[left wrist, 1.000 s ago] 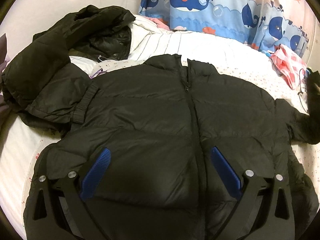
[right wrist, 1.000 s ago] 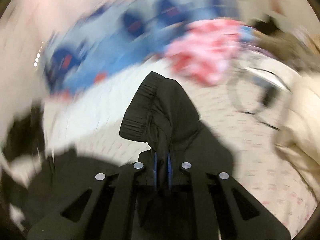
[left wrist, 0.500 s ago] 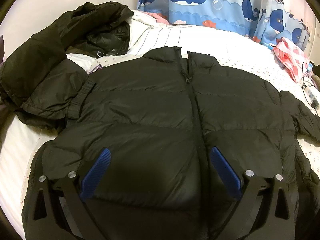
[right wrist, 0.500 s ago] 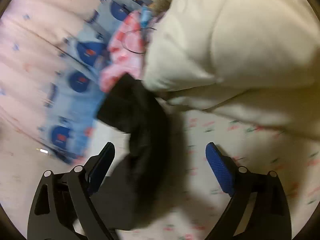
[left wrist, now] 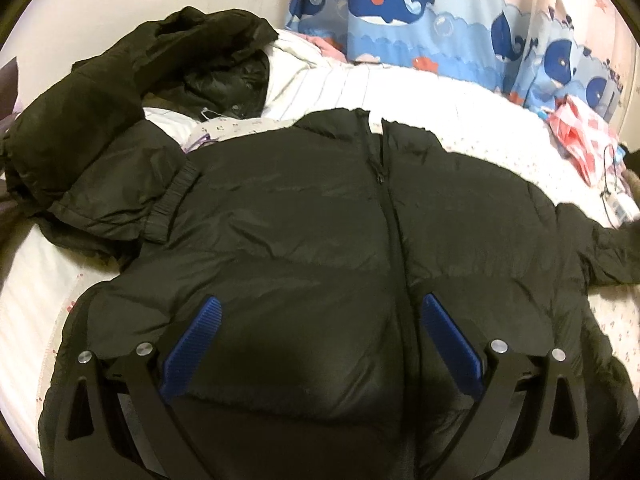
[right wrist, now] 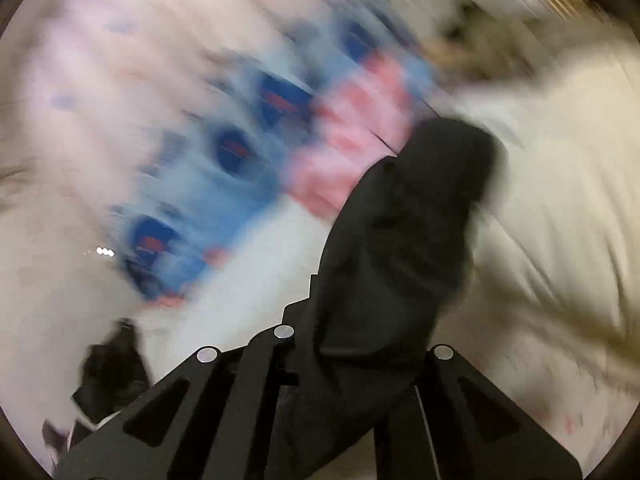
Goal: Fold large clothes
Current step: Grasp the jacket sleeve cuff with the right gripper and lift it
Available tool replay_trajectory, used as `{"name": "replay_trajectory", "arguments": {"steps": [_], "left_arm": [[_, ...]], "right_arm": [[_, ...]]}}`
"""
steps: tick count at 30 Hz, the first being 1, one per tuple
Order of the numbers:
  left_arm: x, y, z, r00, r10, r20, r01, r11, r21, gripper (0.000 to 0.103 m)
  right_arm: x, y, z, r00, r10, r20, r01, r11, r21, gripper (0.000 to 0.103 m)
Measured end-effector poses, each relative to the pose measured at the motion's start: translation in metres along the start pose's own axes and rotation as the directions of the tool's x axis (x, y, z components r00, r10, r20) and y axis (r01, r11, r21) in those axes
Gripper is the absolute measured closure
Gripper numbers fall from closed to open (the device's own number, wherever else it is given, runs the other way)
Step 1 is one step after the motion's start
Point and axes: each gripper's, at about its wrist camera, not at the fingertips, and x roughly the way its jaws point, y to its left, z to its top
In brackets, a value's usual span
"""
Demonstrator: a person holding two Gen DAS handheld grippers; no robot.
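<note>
Black jacket (left wrist: 320, 240): flat, zipped, on bed (left wrist: 440, 120). Left tongs (left wrist: 320, 328): apart, above its front. Right tongs (right wrist: 360, 352): draped by jacket sleeve (right wrist: 408, 240); whether clamped cannot be told, view blurred.

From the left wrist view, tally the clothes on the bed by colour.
Black: 2, the jacket spread flat and zipped, and the bundle heaped at its left.
Pink-and-white check: 1, the cloth by the curtain.
Total: 3.
</note>
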Motion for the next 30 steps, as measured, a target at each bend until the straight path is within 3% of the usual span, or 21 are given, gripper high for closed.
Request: {"name": "replay_trajectory", "arguments": {"steps": [2, 4, 6, 8, 9, 11, 13, 15, 17, 19, 20, 22, 25, 30], "left_arm": [[0.003, -0.001, 0.0, 1.0, -0.007, -0.012, 0.007, 1.0, 0.001, 0.007], [0.007, -0.002, -0.001, 0.999, -0.009, -0.033, 0.009, 1.0, 0.009, 0.007], [0.008, -0.004, -0.002, 0.999, -0.016, -0.044, 0.017, 1.0, 0.018, 0.007], [0.007, -0.006, -0.002, 0.999, -0.016, -0.041, 0.017, 1.0, 0.024, 0.007], [0.006, -0.006, -0.002, 0.999, -0.017, -0.039, 0.018, 1.0, 0.023, 0.007], [0.006, -0.005, -0.003, 0.999, -0.017, -0.041, 0.018, 1.0, 0.021, 0.007], [0.007, -0.005, -0.003, 0.999, -0.017, -0.045, 0.018, 1.0, 0.017, 0.007], [0.007, -0.006, -0.003, 0.999, -0.014, -0.045, 0.015, 1.0, 0.017, 0.007], [0.006, -0.007, -0.004, 0.999, -0.011, -0.044, 0.012, 1.0, 0.024, 0.007], [0.007, -0.007, -0.004, 0.999, -0.008, -0.045, 0.01, 1.0, 0.027, 0.007], [0.008, -0.007, -0.004, 0.999, -0.006, -0.045, 0.007, 1.0, 0.028, 0.007], [0.008, -0.007, -0.005, 0.999, -0.007, -0.047, 0.009, 1.0, 0.03, 0.007], [0.007, -0.006, -0.004, 0.999, -0.009, -0.043, 0.01, 1.0, 0.022, 0.007], [0.004, -0.008, -0.003, 1.0, 0.014, -0.024, -0.013, 0.999, 0.038, 0.007]], "right_arm": [[-0.005, 0.001, 0.007, 0.998, -0.003, 0.07, 0.001, 1.0, 0.026, 0.099], [-0.003, -0.025, -0.002, 0.993, -0.109, 0.047, 0.105, 0.991, 0.077, 0.099], [0.013, -0.075, -0.031, 0.973, -0.204, -0.111, 0.221, 0.96, 0.175, 0.095], [0.023, -0.113, -0.057, 0.944, -0.233, -0.233, 0.296, 0.911, 0.289, 0.089], [0.022, -0.126, -0.068, 0.941, -0.228, -0.249, 0.305, 0.89, 0.338, 0.079], [0.015, -0.128, -0.078, 0.958, -0.194, -0.209, 0.258, 0.903, 0.343, 0.065], [0.012, -0.121, -0.077, 0.974, -0.157, -0.165, 0.205, 0.921, 0.332, 0.034], [0.014, -0.114, -0.071, 0.973, -0.18, -0.142, 0.217, 0.924, 0.314, 0.026], [0.014, -0.113, -0.066, 0.972, -0.183, -0.147, 0.221, 0.925, 0.308, 0.03], [0.012, -0.115, -0.065, 0.963, -0.207, -0.171, 0.252, 0.919, 0.304, 0.076], [0.017, -0.114, -0.062, 0.954, -0.227, -0.195, 0.278, 0.915, 0.293, 0.084], [0.017, -0.113, -0.061, 0.941, -0.265, -0.208, 0.314, 0.915, 0.253, 0.09], [0.009, -0.104, -0.058, 0.955, -0.25, -0.159, 0.282, 0.933, 0.222, 0.096], [0.007, -0.096, -0.054, 0.957, -0.249, -0.151, 0.276, 0.942, 0.19, 0.098]]}}
